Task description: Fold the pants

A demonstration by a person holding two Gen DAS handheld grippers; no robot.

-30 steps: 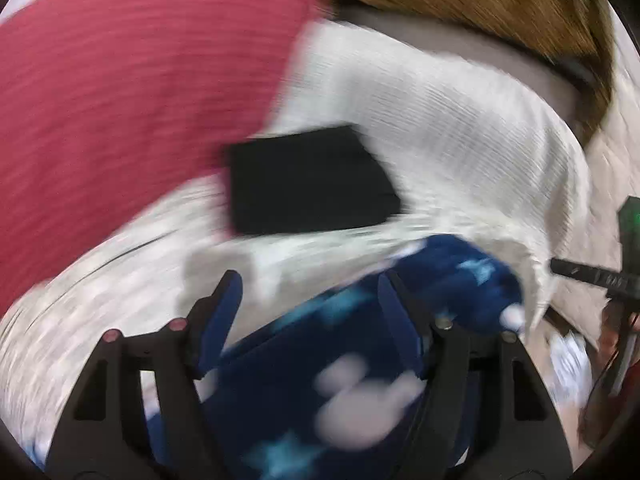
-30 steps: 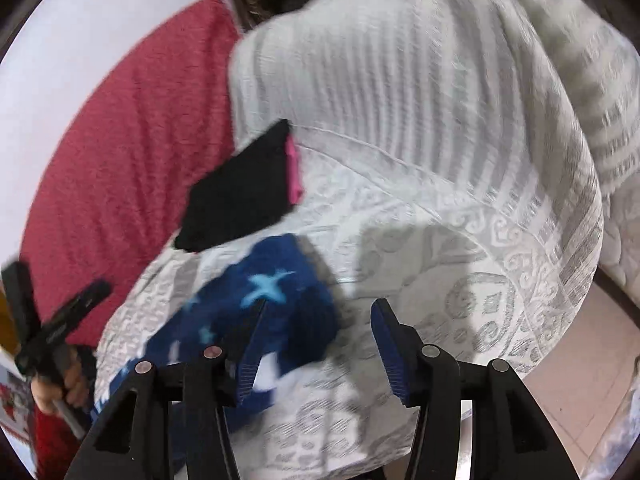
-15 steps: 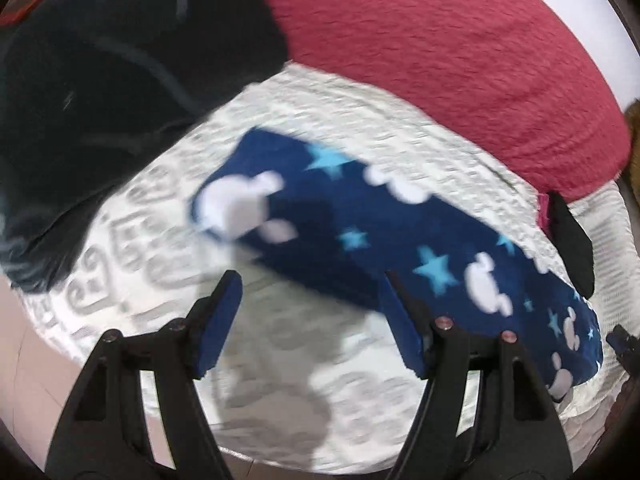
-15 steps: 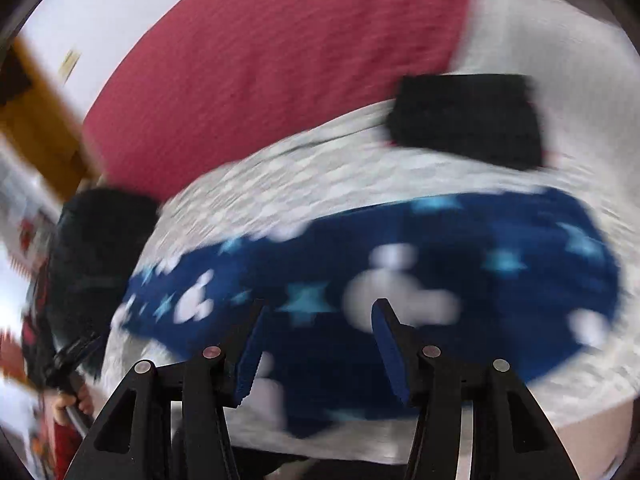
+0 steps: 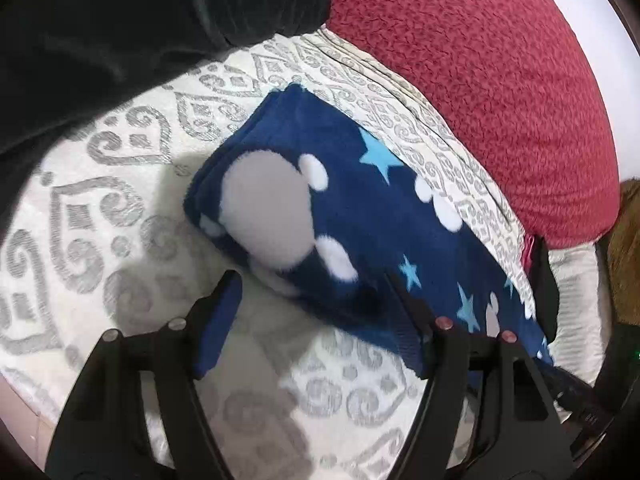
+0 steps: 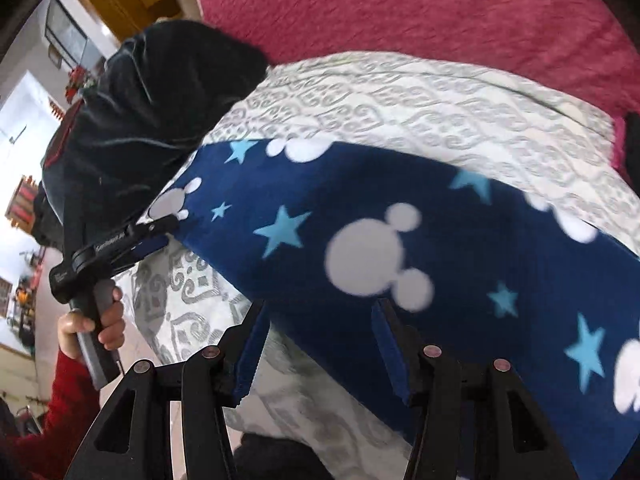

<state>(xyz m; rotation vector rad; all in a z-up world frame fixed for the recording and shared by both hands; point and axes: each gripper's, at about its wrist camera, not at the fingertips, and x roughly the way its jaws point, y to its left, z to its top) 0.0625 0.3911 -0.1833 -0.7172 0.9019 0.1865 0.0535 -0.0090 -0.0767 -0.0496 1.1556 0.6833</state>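
From the left wrist we see the fleecy navy pants [image 5: 360, 216], folded into a long band, lying on the scroll-patterned quilt [image 5: 100, 208]; our left hand-held gripper [image 5: 316, 320] gapes wide, empty, at their near edge; from the right wrist, the pants [image 6: 400, 208] lie below the nubbly red blanket [image 6: 400, 8]; our right hand-held gripper [image 6: 320, 344] spreads empty at their hem.

Even indoor light, soft shadows (slight motion blur in the right view), fisheye-bent edges.

navy pants [image 5: 360, 216]: far right end hidden behind the left claw [image 5: 316, 320] frame in the left view; right end cut off by the frame edge in the right view [image 6: 440, 240]. print slightly blurred.
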